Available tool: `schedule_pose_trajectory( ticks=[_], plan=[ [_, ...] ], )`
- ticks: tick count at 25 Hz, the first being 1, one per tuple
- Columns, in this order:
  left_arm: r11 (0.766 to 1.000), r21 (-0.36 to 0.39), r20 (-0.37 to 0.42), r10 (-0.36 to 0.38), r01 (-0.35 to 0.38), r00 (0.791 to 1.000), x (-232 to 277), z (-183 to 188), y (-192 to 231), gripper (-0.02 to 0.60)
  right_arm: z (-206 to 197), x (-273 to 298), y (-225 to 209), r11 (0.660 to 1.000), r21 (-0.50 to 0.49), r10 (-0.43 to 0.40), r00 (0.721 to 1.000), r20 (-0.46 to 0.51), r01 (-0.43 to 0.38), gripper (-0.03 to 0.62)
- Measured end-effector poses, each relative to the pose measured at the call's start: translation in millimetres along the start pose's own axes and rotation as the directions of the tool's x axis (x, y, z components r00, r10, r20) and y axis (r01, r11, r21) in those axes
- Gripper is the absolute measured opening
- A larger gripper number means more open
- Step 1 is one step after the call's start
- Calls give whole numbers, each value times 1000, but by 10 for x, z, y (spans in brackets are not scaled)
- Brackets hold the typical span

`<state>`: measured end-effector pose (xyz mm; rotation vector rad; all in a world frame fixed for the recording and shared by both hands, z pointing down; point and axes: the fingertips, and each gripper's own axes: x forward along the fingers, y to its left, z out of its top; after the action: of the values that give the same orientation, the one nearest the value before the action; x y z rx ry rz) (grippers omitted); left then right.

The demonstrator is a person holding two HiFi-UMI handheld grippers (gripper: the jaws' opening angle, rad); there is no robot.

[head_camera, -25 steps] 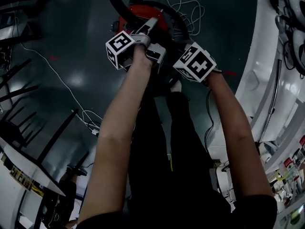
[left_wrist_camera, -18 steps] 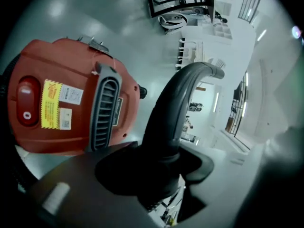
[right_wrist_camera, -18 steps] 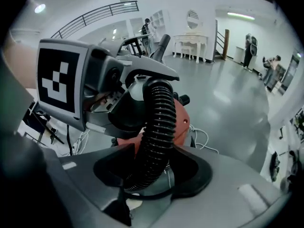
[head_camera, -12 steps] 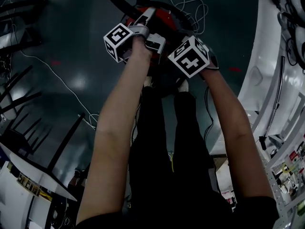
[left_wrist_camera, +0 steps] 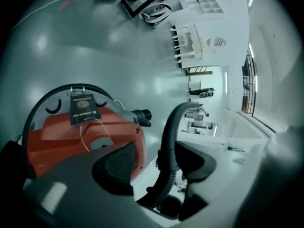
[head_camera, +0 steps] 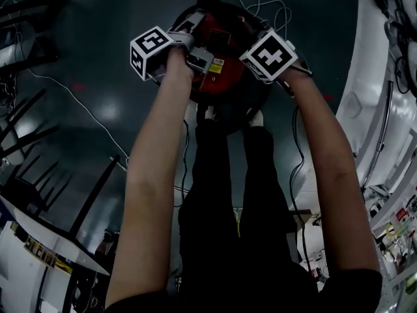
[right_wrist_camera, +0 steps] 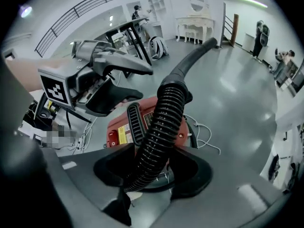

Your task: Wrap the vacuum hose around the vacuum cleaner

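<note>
Roughly mid-wrap. R gripper (right_wrist_camera: 152, 167) clamped on ribbed hose (right_wrist_camera: 159, 127), just above vacuum (head_camera: 218, 70). L gripper (left_wrist_camera: 156, 158) jaws apart, hose loose between them. Prob. best: close L before R releases, lay loop low round body, clear of cord (right_wrist_camera: 205, 136).

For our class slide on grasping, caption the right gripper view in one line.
The right tool grips the ribbed hose, the red vacuum beyond, the left tool open alongside.

vacuum cleaner (head_camera: 228, 44) red | hose (right_wrist_camera: 159, 127) black, ribbed | floor (head_camera: 98, 57) apparently dark grey
</note>
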<state>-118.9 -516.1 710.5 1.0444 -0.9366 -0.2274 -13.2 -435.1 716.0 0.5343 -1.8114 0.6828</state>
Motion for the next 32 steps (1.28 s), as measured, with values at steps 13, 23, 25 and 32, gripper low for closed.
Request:
schedule_pose_trajectory(
  ticks=[13, 23, 25, 32],
  plan=[
    [919, 367, 35, 139, -142, 990, -328, 491, 348, 267, 280, 319, 15, 950, -274, 76, 963, -258, -148, 238],
    [813, 562, -9, 191, -153, 981, -358, 511, 409, 267, 240, 415, -86, 960, -141, 163, 889, -428, -244, 275],
    [816, 559, -18, 188, -145, 982, -352, 499, 407, 267, 249, 414, -101, 958, -157, 150, 885, -441, -240, 290],
    [750, 649, -44, 202, -126, 978, -338, 427, 357, 273, 323, 409, -120, 940, -291, 40, 904, -426, -178, 348]
  ],
)
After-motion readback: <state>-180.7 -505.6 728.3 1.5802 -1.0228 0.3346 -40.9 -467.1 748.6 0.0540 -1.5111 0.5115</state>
